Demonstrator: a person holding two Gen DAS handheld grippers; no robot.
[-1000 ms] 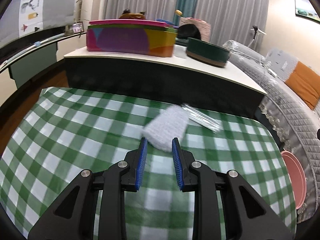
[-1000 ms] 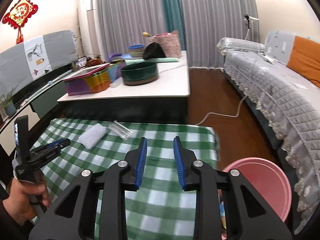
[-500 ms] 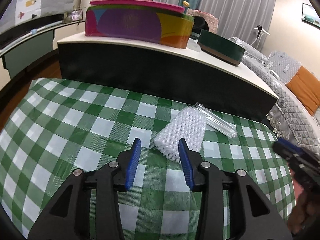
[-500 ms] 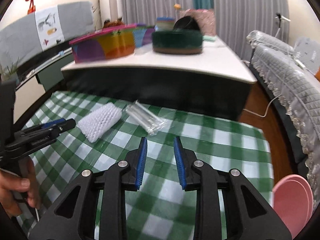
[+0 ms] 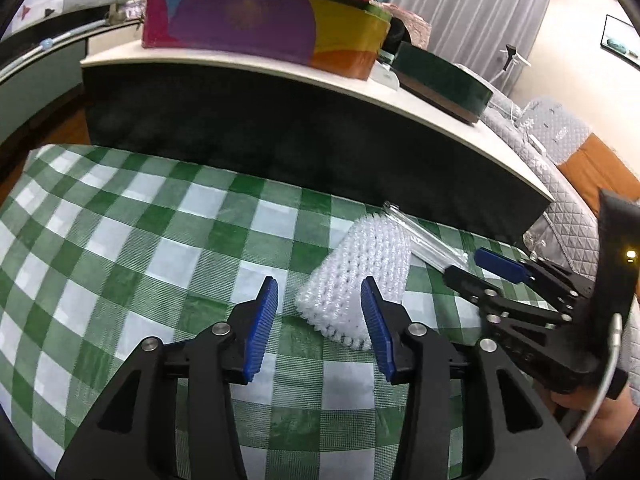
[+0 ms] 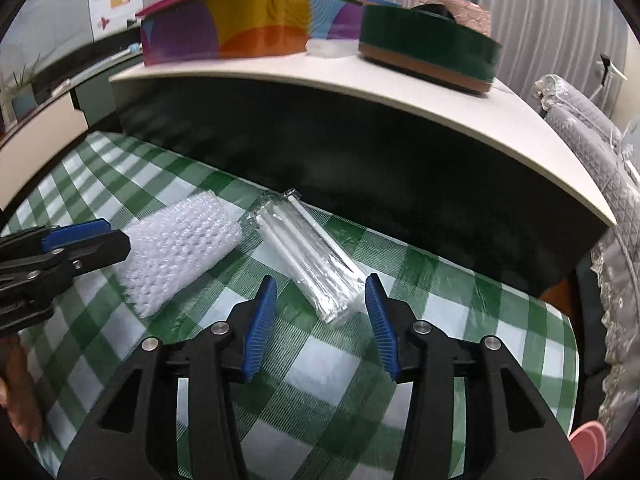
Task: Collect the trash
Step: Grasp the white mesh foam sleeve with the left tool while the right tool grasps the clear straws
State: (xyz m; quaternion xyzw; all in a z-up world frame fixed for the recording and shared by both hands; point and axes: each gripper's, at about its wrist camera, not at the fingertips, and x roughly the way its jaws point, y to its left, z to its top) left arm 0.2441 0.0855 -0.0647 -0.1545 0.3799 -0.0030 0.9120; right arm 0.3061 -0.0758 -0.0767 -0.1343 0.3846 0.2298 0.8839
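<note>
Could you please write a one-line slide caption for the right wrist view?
Open right hand-held gripper lines up on the clear packet; foam net lies beside it.

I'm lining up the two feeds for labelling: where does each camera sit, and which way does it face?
Left wrist: on the left gripper, angled down at the checked cloth and white foam net; its open jaws show, with the right gripper at right.
Right wrist: on the right gripper, angled down at the clear packet; open jaws, left gripper at left, a hand.
Shared: cloth, net, packet, the colourful box on the shelf.
</note>
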